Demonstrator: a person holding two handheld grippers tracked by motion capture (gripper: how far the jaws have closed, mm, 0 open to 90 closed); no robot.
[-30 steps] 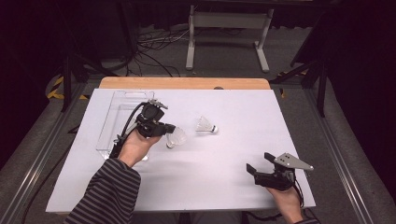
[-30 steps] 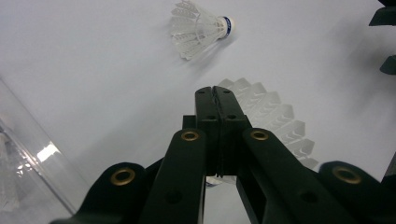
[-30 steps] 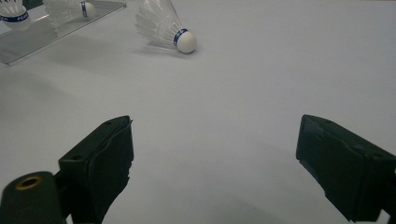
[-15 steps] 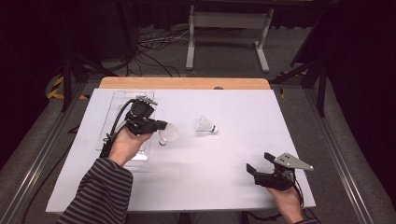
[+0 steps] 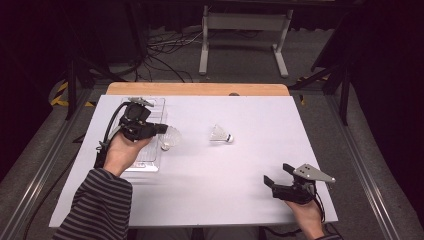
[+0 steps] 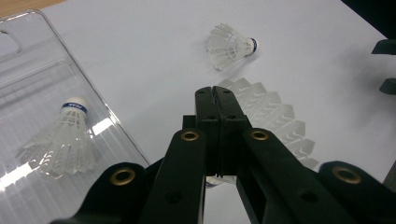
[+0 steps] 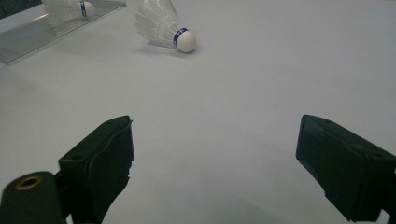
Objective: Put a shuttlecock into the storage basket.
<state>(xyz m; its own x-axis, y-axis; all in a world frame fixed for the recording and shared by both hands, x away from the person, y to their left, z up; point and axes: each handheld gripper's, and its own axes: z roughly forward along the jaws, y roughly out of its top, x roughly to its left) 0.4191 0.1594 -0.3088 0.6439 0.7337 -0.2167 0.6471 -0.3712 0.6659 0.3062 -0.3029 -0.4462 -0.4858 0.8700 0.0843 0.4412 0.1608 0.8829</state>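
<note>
Left gripper view puts the held shuttlecock right behind the jaws: its white feather skirt fans out to the right of the black tips, and the left gripper is clenched on that skirt's edge. From the high view, the shuttlecock hangs at the right-hand rim of the clear tray, which lies on the left part of the white table. 1 more shuttlecock already lies inside the tray, cork end pointing away from the camera, and a 3rd rests on the table near its middle, well apart from both.

The step in hand looks like carrying the held shuttlecock over the tray to lay it beside the 1 there. Doing it well probably means keeping the pinch light, since feathers crush easily, and bringing the skirt fully past the raised rim before lowering. Setting it down alongside the resting shuttlecock, not on top of it, should keep both from rolling. Letting go only once it lies low in the tray would stop it bouncing out.

The right gripper rests near the table's right front corner, jaws spread wide with nothing between them.
</note>
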